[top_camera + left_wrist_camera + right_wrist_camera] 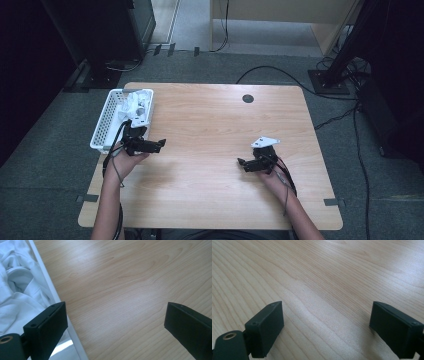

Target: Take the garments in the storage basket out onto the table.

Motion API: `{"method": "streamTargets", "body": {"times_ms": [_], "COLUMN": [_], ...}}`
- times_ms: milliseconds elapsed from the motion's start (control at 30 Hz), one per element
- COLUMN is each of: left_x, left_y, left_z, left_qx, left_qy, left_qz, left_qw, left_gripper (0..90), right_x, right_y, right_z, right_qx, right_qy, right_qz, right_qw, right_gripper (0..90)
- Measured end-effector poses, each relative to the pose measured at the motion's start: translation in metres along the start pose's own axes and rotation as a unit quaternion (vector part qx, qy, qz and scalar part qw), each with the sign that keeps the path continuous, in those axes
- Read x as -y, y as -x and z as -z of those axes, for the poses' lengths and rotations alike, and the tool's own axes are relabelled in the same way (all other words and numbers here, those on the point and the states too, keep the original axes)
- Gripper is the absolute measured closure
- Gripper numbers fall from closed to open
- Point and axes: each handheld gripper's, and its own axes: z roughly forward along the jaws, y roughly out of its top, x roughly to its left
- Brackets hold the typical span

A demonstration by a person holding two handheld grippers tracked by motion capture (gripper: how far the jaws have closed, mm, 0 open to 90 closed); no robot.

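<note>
A white cloth [134, 106] lies crumpled in the far end of the white basket [102, 129], which sits at the left edge of the wooden table [210, 130]. The left gripper [159, 145] hovers just beside the basket's near end, jaws spread wide with nothing between them. The right gripper [241, 162] is well apart from the basket, low over bare wood, its jaws equally wide and empty.

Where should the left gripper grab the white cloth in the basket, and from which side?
Grip a raised fold of the white cloth, probably coming down from above. It lies crumpled in the basket, whose walls block a sideways approach, and the bunched ridges give the open jaws of the left gripper something to pinch. That gripper sits right beside the basket already.
</note>
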Motion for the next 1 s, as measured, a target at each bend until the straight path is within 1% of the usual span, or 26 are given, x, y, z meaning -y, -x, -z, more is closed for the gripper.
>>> {"method": "streamTargets", "body": {"times_ms": [300,567,1000], "left_x": [0.001,0.003,0.008], "left_y": [-0.005,-0.011,-0.020], "left_z": [0.004,0.008,0.010], "left_qx": [-0.001,-0.009,-0.015], "left_qy": [0.001,0.005,0.007], "left_qz": [0.004,0.009,0.020], "left_qw": [1.0000,0.9999,0.9997], "left_gripper": [5.1,5.1,5.1], "right_x": [0.000,0.000,0.000], "right_y": [0.000,0.000,0.000], "right_z": [0.000,0.000,0.000], "right_qx": [0.000,0.000,0.000], "right_qy": [0.000,0.000,0.000], "right_qz": [0.000,0.000,0.000], "right_qw": [1.0000,1.0000,1.0000], "right_gripper": [12.3,12.4,12.3]}}
